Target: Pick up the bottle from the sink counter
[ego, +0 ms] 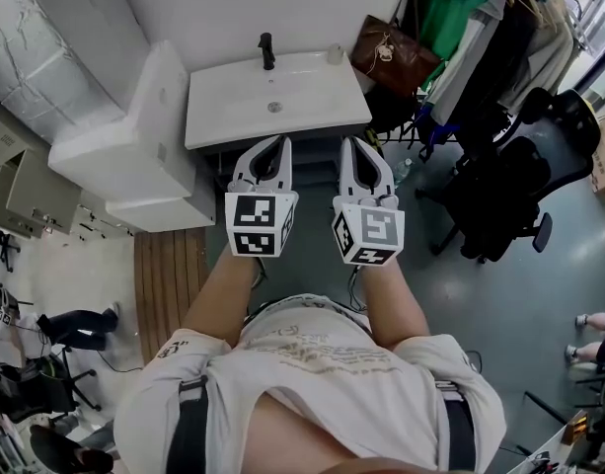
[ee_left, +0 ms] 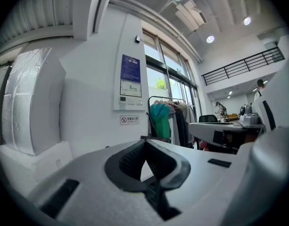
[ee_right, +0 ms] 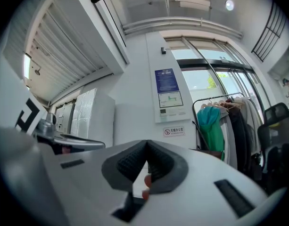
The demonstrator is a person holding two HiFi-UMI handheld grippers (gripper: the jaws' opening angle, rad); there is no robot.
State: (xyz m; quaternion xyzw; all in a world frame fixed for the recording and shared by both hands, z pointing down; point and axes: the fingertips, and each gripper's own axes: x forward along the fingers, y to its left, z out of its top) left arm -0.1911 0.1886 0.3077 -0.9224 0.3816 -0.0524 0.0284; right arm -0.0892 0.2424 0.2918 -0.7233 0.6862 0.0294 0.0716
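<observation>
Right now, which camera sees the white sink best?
The head view. It looks down on the whole white sink, with its black faucet and drain. The left gripper view and the right gripper view show no sink at all. Both look at the wall and hanging clothes instead.

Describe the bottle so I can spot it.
Find the white sink against the wall. On its back edge, right of the black tap, stands the bottle, near the corner by the brown bag. It is small and pale, the only loose thing on it.
</observation>
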